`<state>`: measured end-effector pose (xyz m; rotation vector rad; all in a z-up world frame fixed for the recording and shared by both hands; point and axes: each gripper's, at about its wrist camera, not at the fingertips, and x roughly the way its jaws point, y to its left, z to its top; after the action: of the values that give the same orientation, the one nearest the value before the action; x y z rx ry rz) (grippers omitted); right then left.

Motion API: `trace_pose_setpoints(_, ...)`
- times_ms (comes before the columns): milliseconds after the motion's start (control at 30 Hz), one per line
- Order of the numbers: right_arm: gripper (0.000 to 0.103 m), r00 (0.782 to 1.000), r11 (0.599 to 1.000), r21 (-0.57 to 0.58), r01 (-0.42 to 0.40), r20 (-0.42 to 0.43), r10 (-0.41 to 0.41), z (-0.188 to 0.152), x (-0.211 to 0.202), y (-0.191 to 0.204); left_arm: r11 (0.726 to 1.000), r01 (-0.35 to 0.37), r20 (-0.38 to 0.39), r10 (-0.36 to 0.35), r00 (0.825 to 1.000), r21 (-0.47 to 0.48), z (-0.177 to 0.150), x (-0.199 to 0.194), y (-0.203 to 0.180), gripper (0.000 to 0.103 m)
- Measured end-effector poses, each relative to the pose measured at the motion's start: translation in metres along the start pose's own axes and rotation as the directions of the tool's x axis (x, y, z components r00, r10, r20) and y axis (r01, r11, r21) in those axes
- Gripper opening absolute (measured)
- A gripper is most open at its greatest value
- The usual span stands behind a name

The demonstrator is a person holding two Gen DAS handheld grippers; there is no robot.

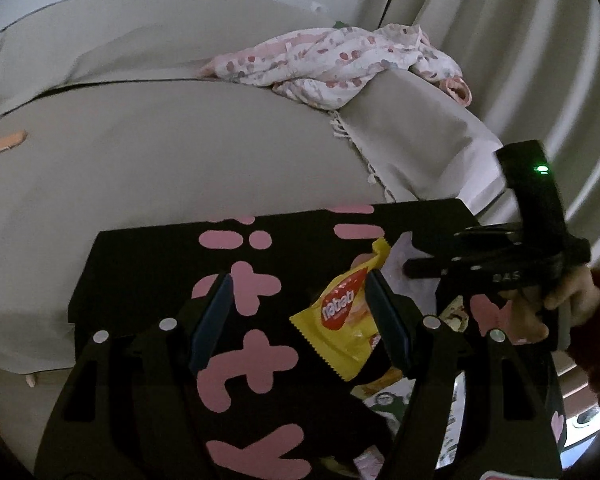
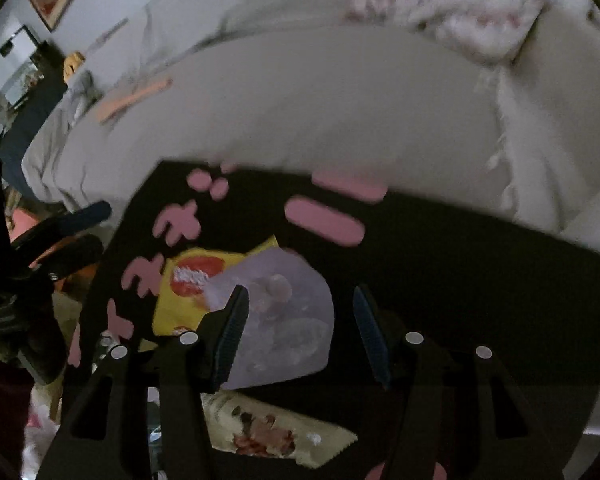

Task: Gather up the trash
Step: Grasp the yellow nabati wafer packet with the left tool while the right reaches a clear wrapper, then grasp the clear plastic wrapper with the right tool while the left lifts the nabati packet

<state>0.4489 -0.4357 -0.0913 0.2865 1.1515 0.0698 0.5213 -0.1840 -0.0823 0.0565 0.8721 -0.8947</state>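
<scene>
A black bag with pink letters [image 1: 236,280] is held open in front of a beige sofa; it also shows in the right wrist view [image 2: 440,264]. My left gripper [image 1: 298,312] is open above the bag's mouth. A yellow snack wrapper [image 1: 342,316] lies loose against its right finger, over the opening. In the right wrist view the wrapper [image 2: 188,300] lies in the bag beside a pale lilac wrapper [image 2: 292,320]. My right gripper [image 2: 300,328] is open over the bag, and its left finger overlaps the lilac wrapper. In the left wrist view it [image 1: 424,258] sits at the bag's right edge.
A pink-spotted white cloth [image 1: 340,60] lies on the sofa's back right. An orange flat stick [image 1: 4,142] lies on the sofa seat [image 1: 180,152] at the left. Curtains [image 1: 520,40] hang at the right. More wrappers [image 2: 276,436] lie low in the bag.
</scene>
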Motion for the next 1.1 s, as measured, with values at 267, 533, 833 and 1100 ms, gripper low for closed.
trace_pose_setpoints(267,0.01,0.996,0.988,-0.132,-0.085,-0.01,0.084,-0.028,-0.017,0.022,1.0,0.025,-0.037,-0.025,0.999,0.009,0.006,0.031,0.001,0.065)
trace_pose_setpoints(533,0.005,0.991,0.997,-0.066,-0.036,0.127,0.044,-0.075,-0.08,0.004,0.989,0.043,-0.174,-0.019,0.985,0.14,0.009,0.075,-0.031,0.065)
trace_pose_setpoints(833,0.006,0.976,0.999,-0.049,0.012,0.217,-0.001,-0.119,-0.115,-0.011,0.982,-0.002,-0.207,0.042,0.977,0.189,-0.014,0.074,-0.06,0.013)
trace_pose_setpoints(1100,0.057,0.962,0.998,-0.045,-0.053,0.267,0.063,-0.095,-0.102,-0.011,0.994,-0.112,-0.089,0.111,0.99,-0.012,-0.024,0.003,-0.046,0.006)
